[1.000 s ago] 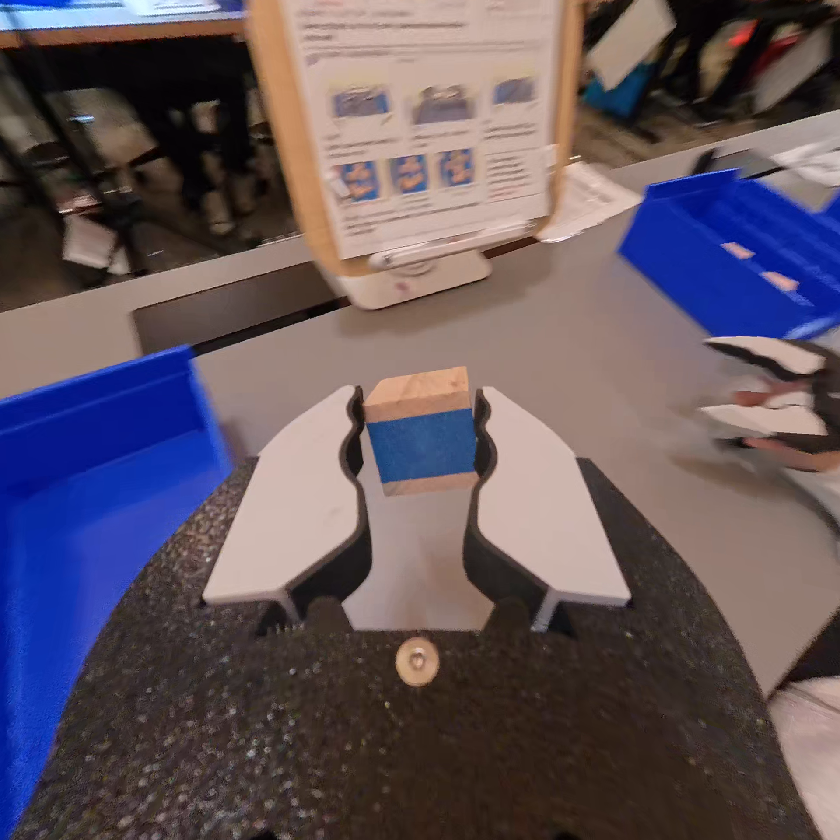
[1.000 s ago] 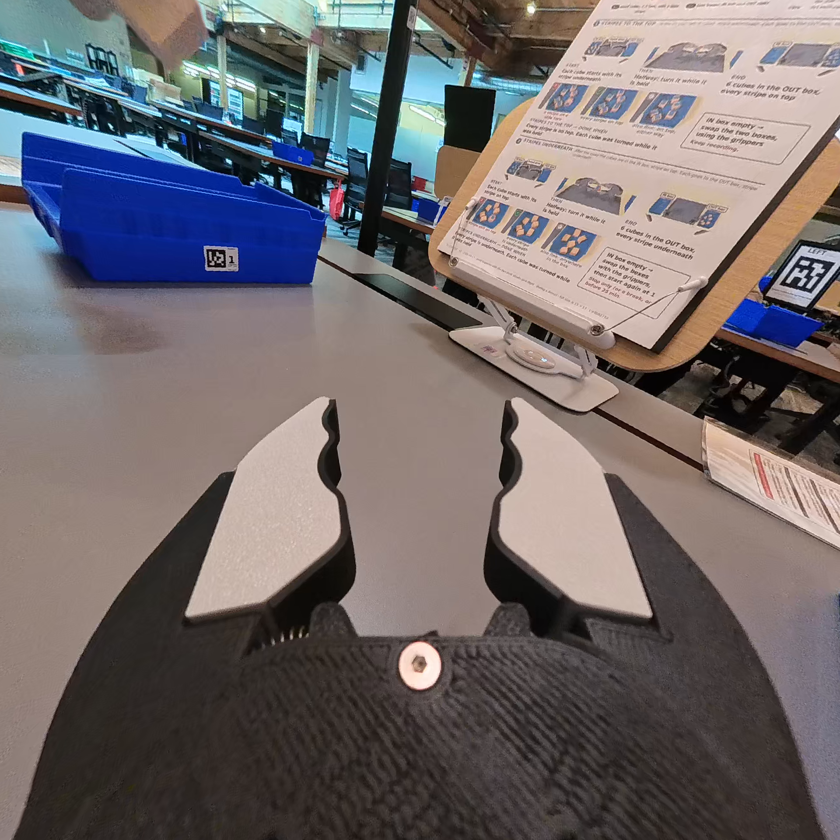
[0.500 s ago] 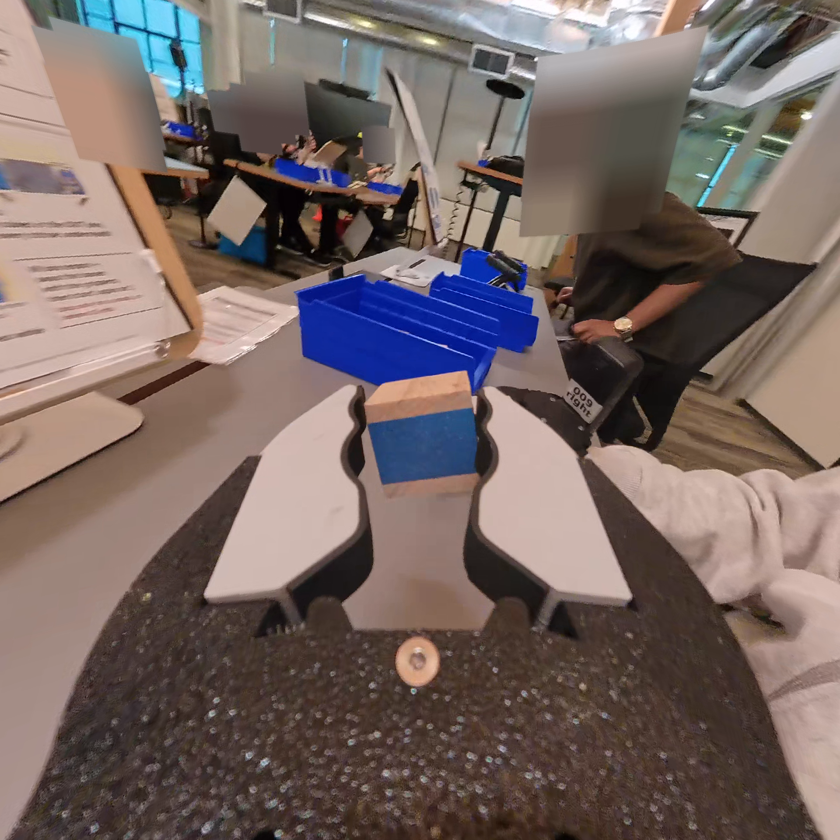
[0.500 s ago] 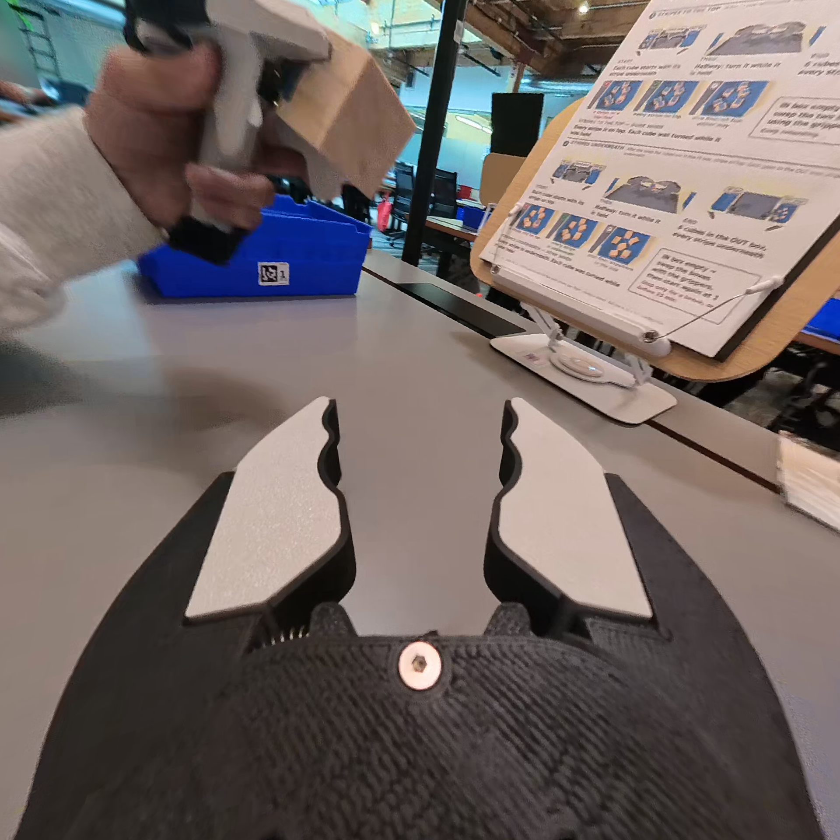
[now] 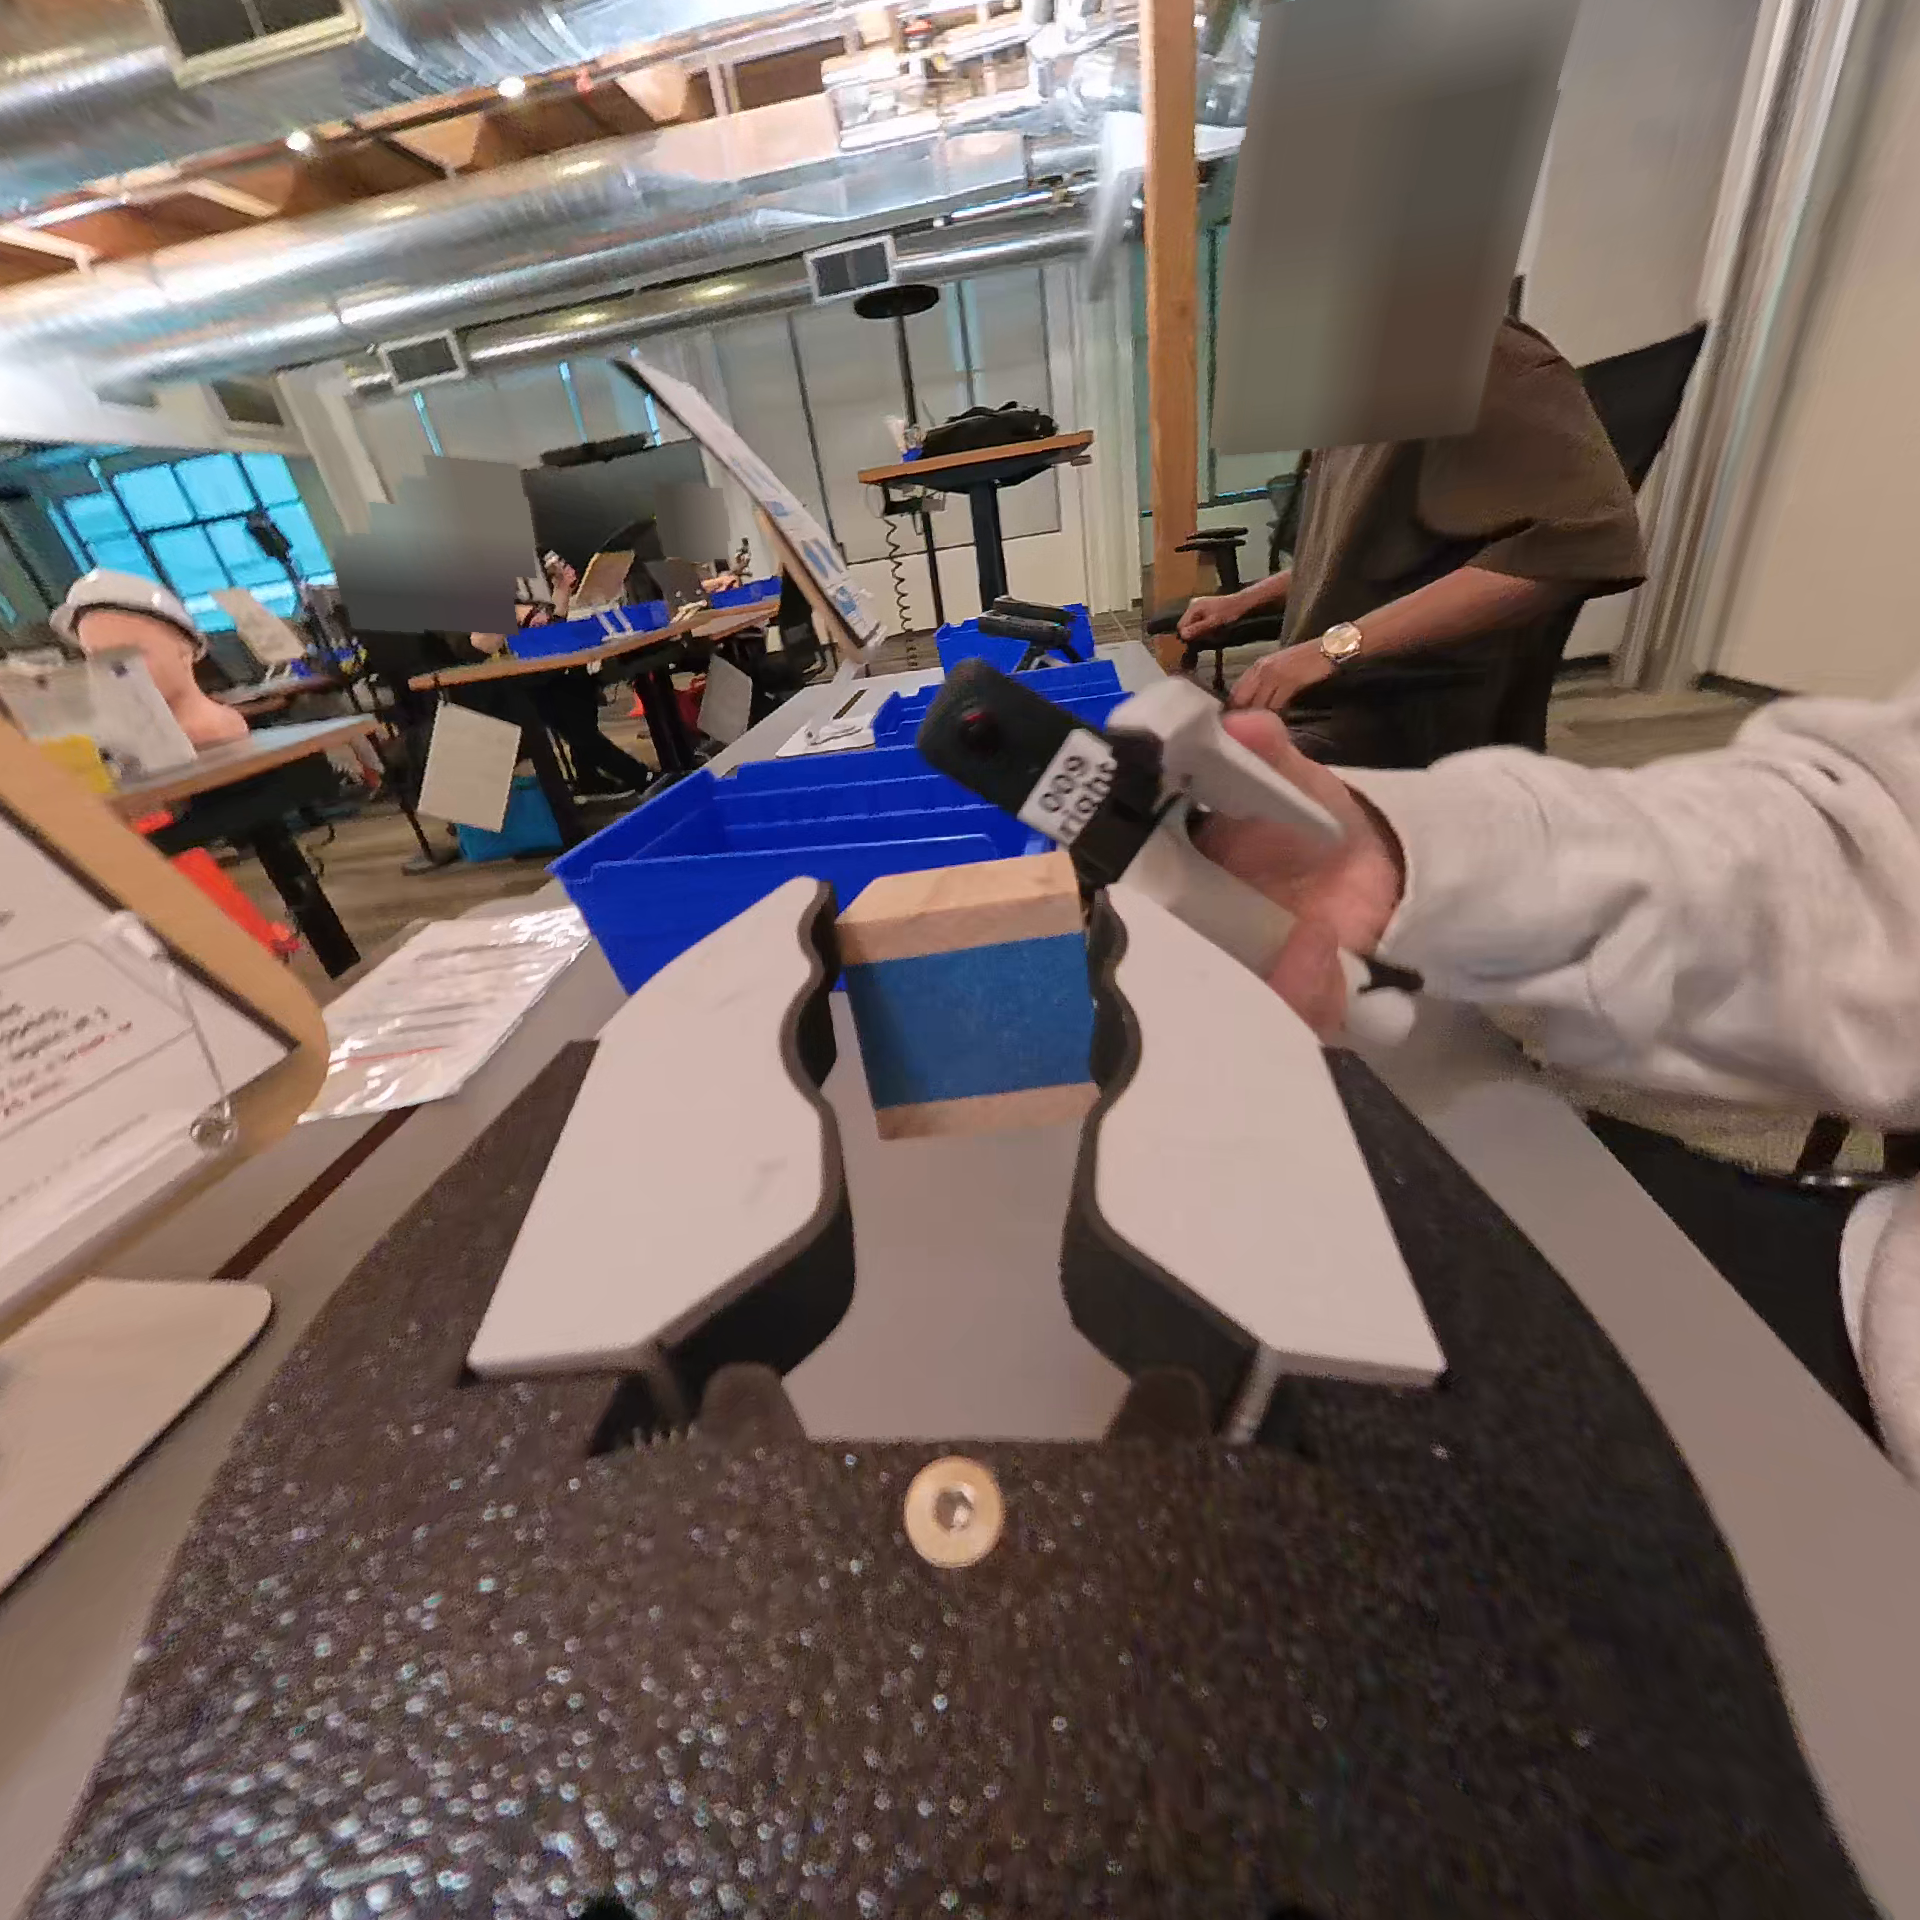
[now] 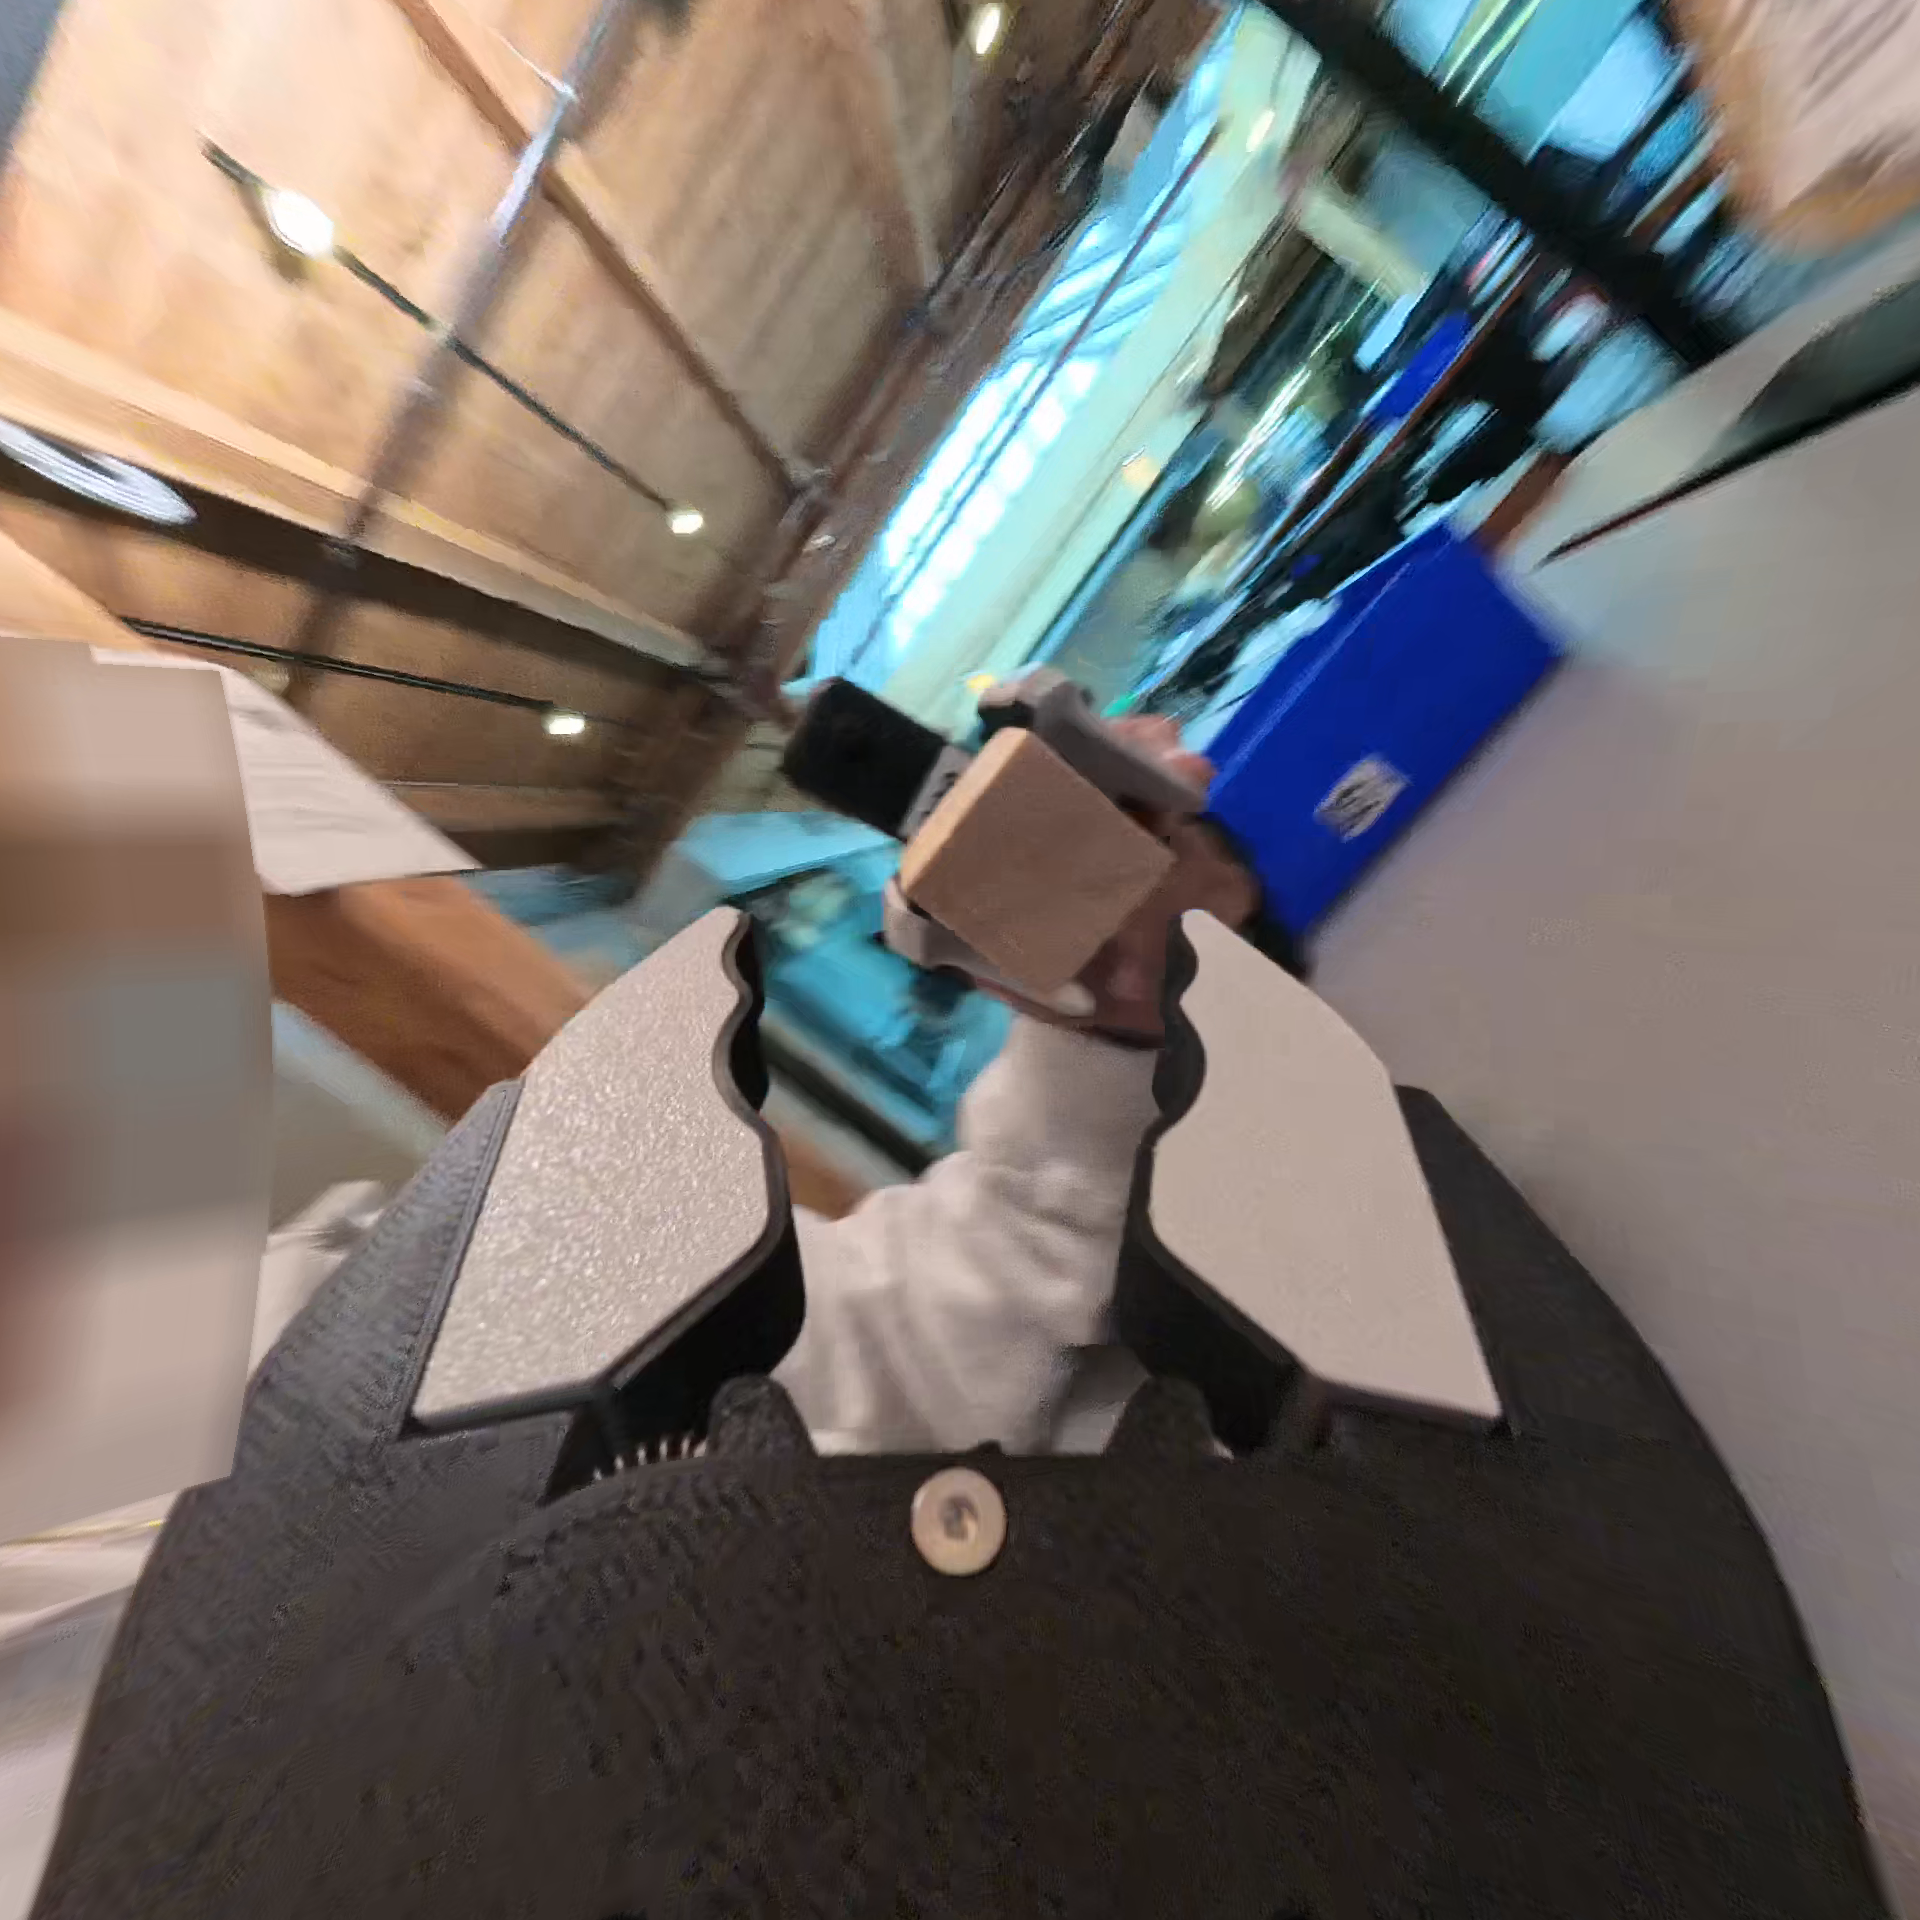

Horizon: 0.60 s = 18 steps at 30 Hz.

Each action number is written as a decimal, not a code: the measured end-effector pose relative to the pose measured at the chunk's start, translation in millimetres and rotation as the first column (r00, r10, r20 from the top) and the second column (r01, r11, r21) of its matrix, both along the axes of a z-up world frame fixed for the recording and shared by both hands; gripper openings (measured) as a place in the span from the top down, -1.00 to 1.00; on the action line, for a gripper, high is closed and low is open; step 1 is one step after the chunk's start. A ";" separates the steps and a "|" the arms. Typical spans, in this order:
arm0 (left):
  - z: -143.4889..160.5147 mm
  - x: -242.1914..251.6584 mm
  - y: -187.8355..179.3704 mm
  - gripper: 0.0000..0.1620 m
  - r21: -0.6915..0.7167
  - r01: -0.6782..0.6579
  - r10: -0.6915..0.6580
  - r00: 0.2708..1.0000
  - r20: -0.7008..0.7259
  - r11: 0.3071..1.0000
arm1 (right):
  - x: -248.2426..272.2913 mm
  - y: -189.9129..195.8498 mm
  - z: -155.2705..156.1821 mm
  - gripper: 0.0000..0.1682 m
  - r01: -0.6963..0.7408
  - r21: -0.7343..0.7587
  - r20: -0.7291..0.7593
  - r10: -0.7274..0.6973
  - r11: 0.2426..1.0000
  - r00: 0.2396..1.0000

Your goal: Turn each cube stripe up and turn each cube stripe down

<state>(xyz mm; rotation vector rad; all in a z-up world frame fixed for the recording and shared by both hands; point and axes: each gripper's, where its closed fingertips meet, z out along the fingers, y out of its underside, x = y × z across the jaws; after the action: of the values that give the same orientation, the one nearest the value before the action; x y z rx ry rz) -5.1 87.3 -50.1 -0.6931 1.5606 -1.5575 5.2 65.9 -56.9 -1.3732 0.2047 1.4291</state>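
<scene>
place: likely open-plan lab/office | desks [image 5: 582, 665], blue bins [image 5: 790, 831], exposed ceiling ducts [image 5: 416, 260]

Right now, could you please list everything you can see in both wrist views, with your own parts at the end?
cube: one, pale wood with a blue stripe facing the left wrist camera, held off the table.
bins: several, blue, on the far part of the grey table; another bin shows in the right wrist view.
instruction board: one, wooden, on a white stand, at left.
paper sheets: white, flat beside the board.
bystander: one, brown shirt, behind the table.
left claw: shut on the cube.
right claw: open, empty, pointed at the cube.
</scene>
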 end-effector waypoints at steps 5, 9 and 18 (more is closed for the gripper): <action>1.0 -5.3 -15.3 0.44 0.071 0.035 -0.038 0.998 0.048 0.997 | -24.6 1.4 -1.2 0.13 -0.145 -0.090 -0.088 0.137 0.985 0.987; -0.5 -8.3 -20.7 0.44 0.080 0.056 -0.060 0.997 0.054 0.995 | -27.9 4.5 0.9 0.19 -0.161 -0.095 -0.152 0.145 0.982 0.978; -8.4 -9.6 -22.2 0.44 0.109 0.050 -0.053 0.998 0.032 0.993 | -24.4 12.5 -7.9 0.41 -0.163 -0.132 -0.195 0.135 0.978 0.971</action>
<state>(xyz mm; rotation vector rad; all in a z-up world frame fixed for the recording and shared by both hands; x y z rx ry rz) -14.6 65.1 -58.4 -0.5667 1.6347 -1.5026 -19.2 78.4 -64.8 -1.3981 0.3390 1.6980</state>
